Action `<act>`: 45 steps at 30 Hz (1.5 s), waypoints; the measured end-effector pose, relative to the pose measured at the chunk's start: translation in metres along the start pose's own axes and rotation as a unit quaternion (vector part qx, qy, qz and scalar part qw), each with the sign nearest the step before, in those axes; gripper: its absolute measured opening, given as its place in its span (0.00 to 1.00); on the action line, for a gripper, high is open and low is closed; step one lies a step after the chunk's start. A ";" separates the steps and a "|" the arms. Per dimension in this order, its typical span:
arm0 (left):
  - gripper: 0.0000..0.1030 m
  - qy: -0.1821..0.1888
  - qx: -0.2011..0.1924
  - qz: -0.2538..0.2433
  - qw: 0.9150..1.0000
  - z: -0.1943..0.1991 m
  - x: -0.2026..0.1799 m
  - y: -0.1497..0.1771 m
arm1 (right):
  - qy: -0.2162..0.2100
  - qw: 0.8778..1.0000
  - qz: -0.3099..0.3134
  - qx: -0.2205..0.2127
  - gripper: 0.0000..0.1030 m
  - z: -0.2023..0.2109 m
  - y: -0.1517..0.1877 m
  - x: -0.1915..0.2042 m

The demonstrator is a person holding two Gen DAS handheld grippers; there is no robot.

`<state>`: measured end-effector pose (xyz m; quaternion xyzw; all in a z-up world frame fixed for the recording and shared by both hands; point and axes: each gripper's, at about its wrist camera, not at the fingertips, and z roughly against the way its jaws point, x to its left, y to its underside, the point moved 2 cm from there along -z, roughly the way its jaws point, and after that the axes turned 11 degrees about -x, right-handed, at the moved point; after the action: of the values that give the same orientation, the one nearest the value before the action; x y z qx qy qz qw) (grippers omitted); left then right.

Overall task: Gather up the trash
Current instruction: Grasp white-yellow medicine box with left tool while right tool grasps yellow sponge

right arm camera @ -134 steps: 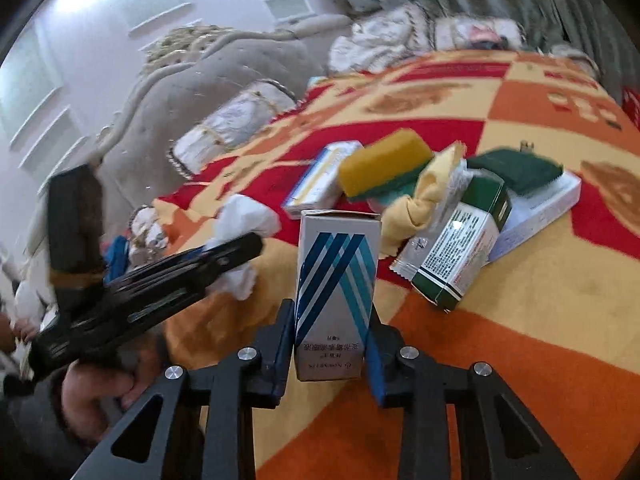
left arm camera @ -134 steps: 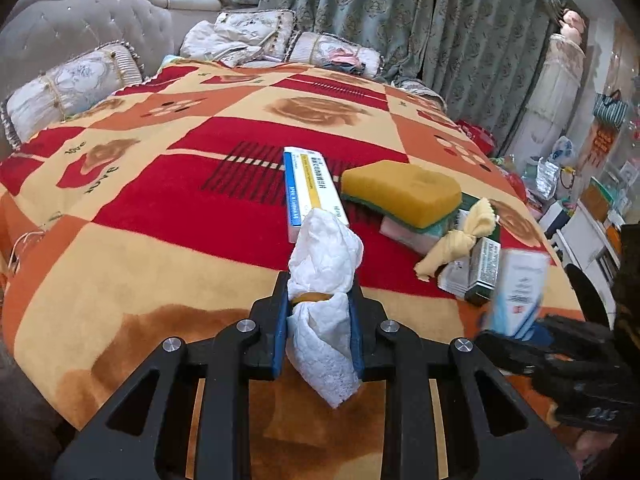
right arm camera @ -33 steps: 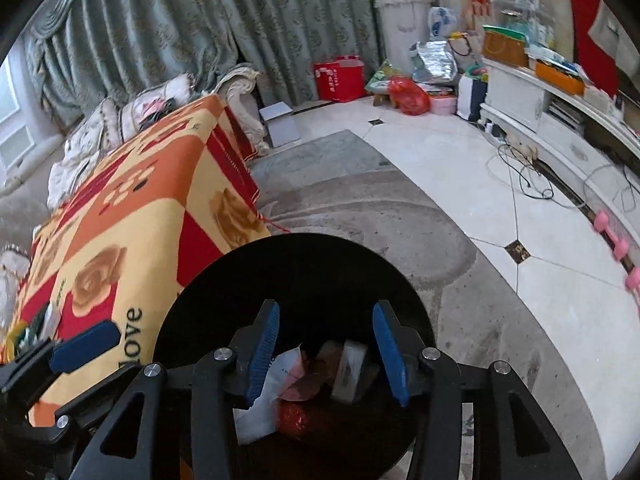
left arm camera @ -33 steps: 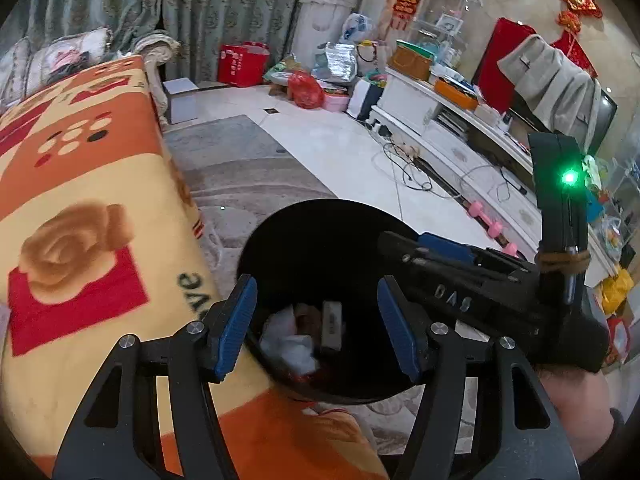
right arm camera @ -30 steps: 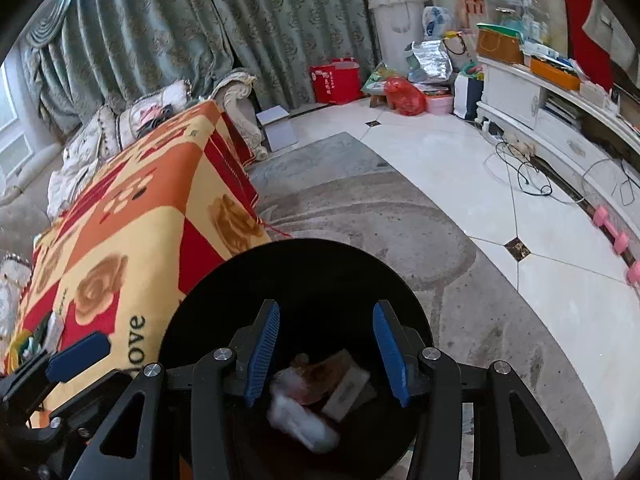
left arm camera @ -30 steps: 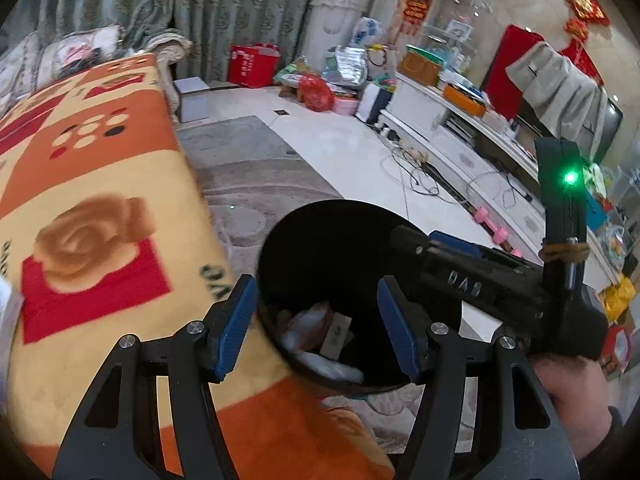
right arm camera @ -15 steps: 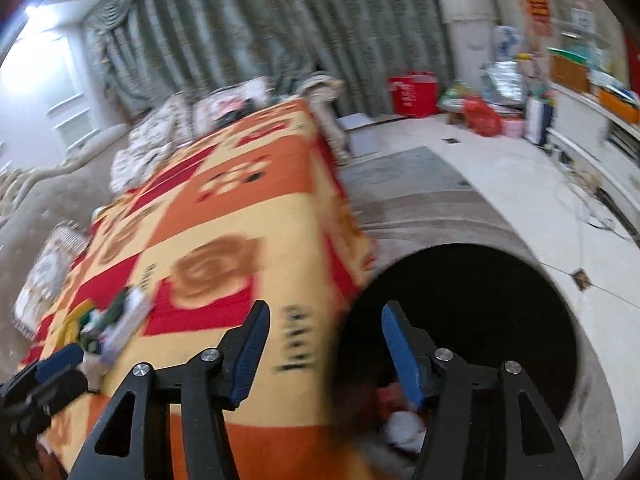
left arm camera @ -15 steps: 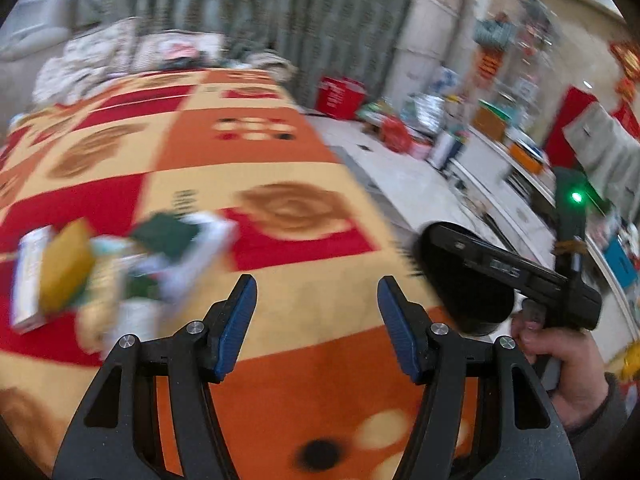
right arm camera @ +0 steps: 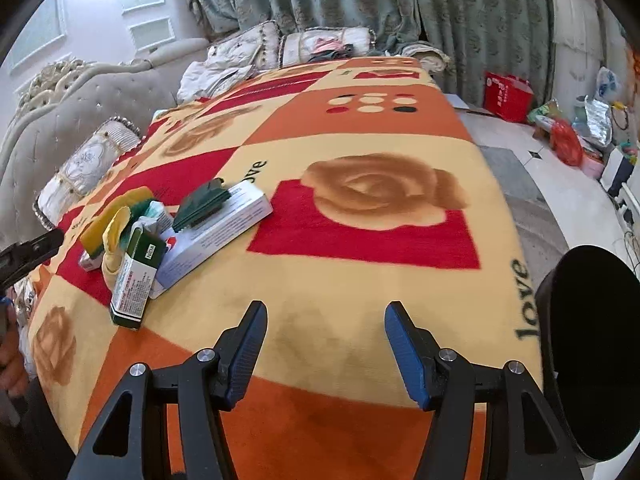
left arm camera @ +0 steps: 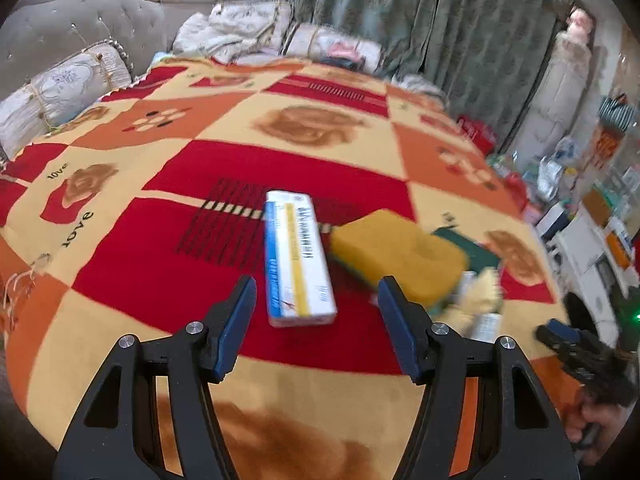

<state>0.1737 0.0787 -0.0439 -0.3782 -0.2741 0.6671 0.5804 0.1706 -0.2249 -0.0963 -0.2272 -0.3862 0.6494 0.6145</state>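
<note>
Boxes: white-blue carton (left arm camera: pixel 298 258) lies flat on blanket (left arm camera: pixel 160 240); left gripper (left arm camera: pixel 314 312) and right gripper (right arm camera: pixel 324 338) spread, empty.

Bright daylight, motion blur, fisheye edges

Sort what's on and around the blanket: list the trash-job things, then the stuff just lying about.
For the job: blue-and-yellow box, yellow sponge, green box, long white box, black bin.

Just lying about: cushions, curtains, red bag.
</note>
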 end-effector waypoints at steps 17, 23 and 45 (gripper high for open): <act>0.41 -0.066 0.023 -0.054 0.996 -0.041 0.000 0.014 | -0.012 1.000 -0.017 -0.015 0.57 0.003 -0.003 0.002; 0.41 -0.055 -0.002 -0.051 0.997 0.019 0.005 0.038 | -0.056 0.997 0.007 -0.060 0.57 0.010 -0.020 0.038; 0.41 -0.016 -0.034 0.020 0.999 0.049 0.034 0.052 | -0.127 0.959 0.254 -0.018 0.79 -0.080 -0.050 0.222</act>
<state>0.1024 0.1068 -0.0649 -0.3926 -0.2984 0.6750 0.5488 0.2315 0.0067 -0.0653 -0.2442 -0.4026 0.8003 0.3712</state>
